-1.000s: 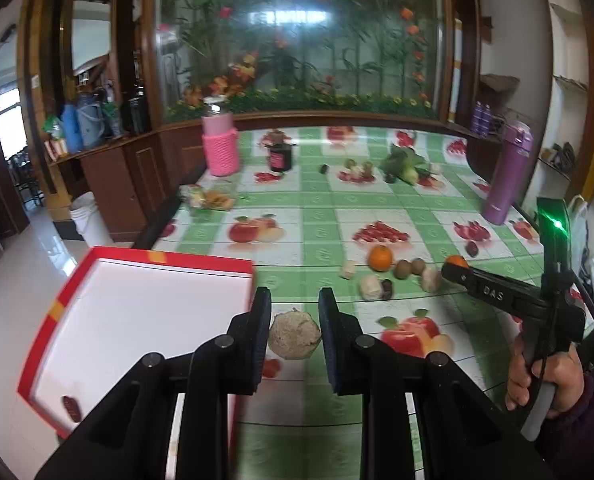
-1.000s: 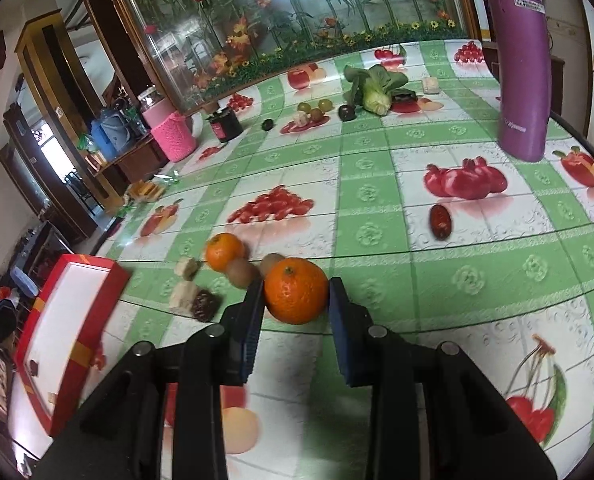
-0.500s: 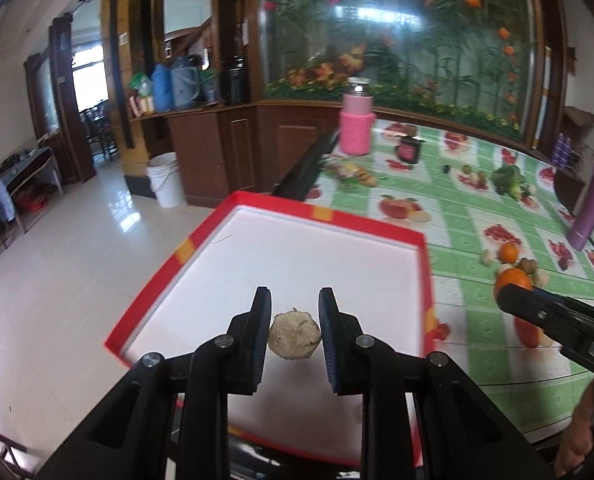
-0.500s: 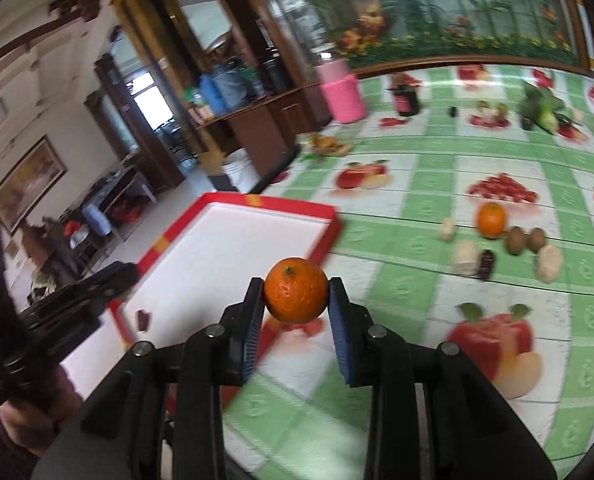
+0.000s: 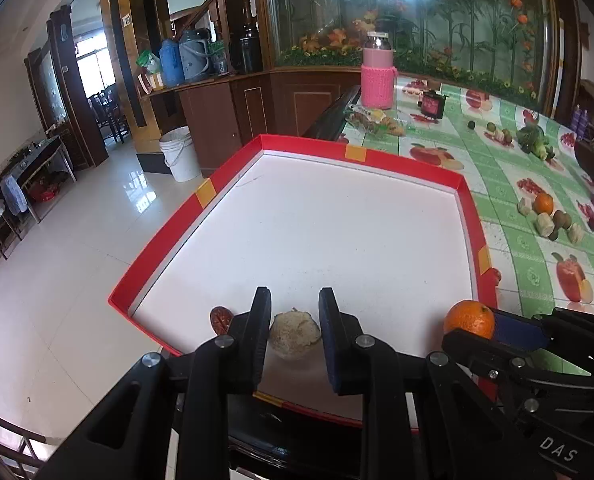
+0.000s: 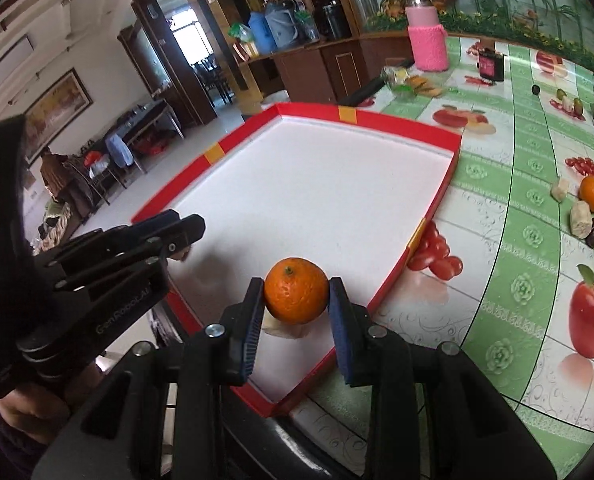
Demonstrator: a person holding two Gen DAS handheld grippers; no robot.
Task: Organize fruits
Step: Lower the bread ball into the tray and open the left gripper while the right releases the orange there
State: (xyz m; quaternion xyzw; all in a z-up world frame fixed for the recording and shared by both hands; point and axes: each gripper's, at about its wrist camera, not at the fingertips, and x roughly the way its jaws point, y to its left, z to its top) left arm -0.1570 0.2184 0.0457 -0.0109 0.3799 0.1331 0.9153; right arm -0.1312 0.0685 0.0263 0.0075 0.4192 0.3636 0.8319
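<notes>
I see the desk (image 5: pixel 537 208) under its fruit-print cloth, with the red-rimmed tray (image 5: pixel 467 216) at its near corner. My left gripper (image 5: pixel 294 330) hangs over the tray's near edge, fingers pinching a pale rough lump (image 5: pixel 295 332). Beside it my right gripper (image 6: pixel 297 300) has its fingers clamped on an orange (image 6: pixel 296 290) over the tray's near right corner. A dark date (image 5: pixel 221 319) lies inside, just left of the left fingers.
</notes>
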